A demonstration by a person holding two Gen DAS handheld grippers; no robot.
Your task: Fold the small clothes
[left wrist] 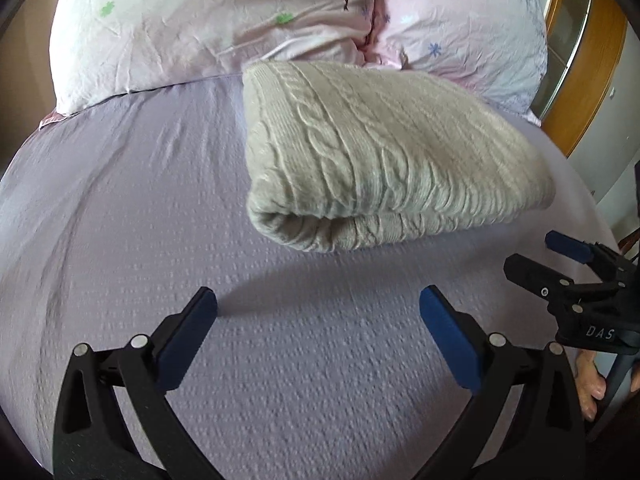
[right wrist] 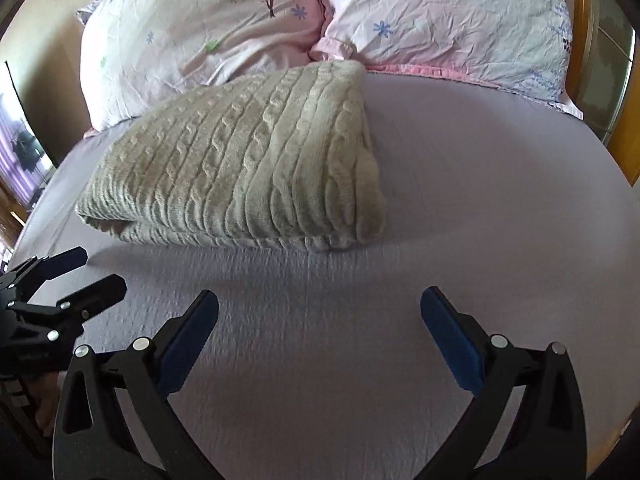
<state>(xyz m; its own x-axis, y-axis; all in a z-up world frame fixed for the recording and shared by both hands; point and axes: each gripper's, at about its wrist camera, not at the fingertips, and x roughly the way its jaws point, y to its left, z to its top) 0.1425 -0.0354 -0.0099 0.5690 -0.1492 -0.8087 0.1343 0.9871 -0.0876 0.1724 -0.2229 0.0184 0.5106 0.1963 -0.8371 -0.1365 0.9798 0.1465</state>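
Sweater (left wrist: 376,152) folded on bed (left wrist: 160,200) — left claw (left wrist: 318,304), right claw (right wrist: 320,306) spread, empty; could unroll if snagged.

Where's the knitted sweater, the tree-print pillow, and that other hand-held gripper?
Knitted sweater (left wrist: 372,152): left wrist view, top face.
Tree-print pillow (right wrist: 208,28): right wrist view, cover's middle.
Right hand-held gripper (left wrist: 538,258): left wrist view, between fingertips.

You can't see inside the folded sweater (left wrist: 372,152); its inner layers and underside are hidden. Both pillows (right wrist: 444,20) are cut off at the top edge. Your right hand (left wrist: 592,384) is mostly hidden behind the right gripper (left wrist: 536,256), itself cropped.
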